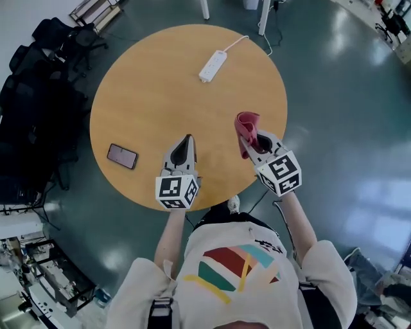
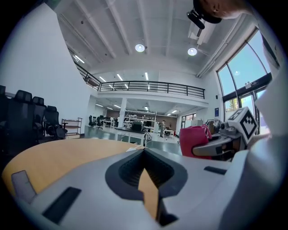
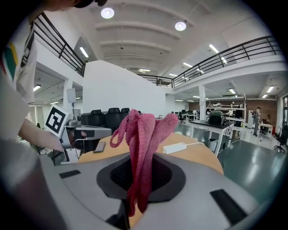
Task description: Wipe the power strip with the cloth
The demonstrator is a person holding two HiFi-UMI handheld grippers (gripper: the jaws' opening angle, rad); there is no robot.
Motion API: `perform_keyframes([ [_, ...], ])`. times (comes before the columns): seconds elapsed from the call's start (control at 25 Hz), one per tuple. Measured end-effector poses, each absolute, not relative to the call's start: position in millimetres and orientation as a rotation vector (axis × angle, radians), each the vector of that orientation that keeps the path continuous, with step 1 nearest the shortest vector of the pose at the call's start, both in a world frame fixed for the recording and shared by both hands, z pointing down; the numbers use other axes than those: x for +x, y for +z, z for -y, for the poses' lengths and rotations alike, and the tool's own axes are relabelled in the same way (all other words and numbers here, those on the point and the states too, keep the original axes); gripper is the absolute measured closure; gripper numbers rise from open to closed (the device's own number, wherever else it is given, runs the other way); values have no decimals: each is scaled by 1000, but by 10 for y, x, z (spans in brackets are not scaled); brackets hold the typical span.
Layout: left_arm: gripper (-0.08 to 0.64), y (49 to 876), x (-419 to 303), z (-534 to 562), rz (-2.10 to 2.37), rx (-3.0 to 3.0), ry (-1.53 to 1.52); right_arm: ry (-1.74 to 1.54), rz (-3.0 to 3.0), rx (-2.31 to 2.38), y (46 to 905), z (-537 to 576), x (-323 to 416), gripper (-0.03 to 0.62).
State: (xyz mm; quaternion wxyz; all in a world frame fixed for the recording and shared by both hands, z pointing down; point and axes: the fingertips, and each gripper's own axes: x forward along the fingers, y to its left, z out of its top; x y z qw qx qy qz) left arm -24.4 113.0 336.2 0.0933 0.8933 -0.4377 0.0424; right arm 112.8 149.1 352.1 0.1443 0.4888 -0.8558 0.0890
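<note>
A white power strip (image 1: 212,65) with its cord lies at the far side of the round wooden table (image 1: 148,96); in the right gripper view the power strip (image 3: 175,148) shows beyond the jaws. My right gripper (image 1: 247,133) is shut on a pink-red cloth (image 1: 246,128), which stands bunched up out of the jaws as the cloth (image 3: 141,148). My left gripper (image 1: 186,142) hovers over the table's near part, jaws together with nothing between them. The cloth (image 2: 194,140) also shows at the right of the left gripper view.
A dark phone (image 1: 122,156) lies on the table's near left. Black office chairs (image 1: 38,71) stand left of the table. The table's near edge runs just under both grippers. White table legs (image 1: 264,16) stand beyond the far edge.
</note>
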Motion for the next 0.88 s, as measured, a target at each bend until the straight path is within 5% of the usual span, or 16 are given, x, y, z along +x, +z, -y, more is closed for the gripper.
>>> perform_keyframes([
  [0.36, 518, 3542, -67, 101, 1262, 2671, 183, 318, 2456, 1057, 3478, 126, 802, 552],
  [0.88, 517, 4655, 104, 872, 1298, 2525, 477, 422, 2185, 626, 4547, 2086, 393, 552],
])
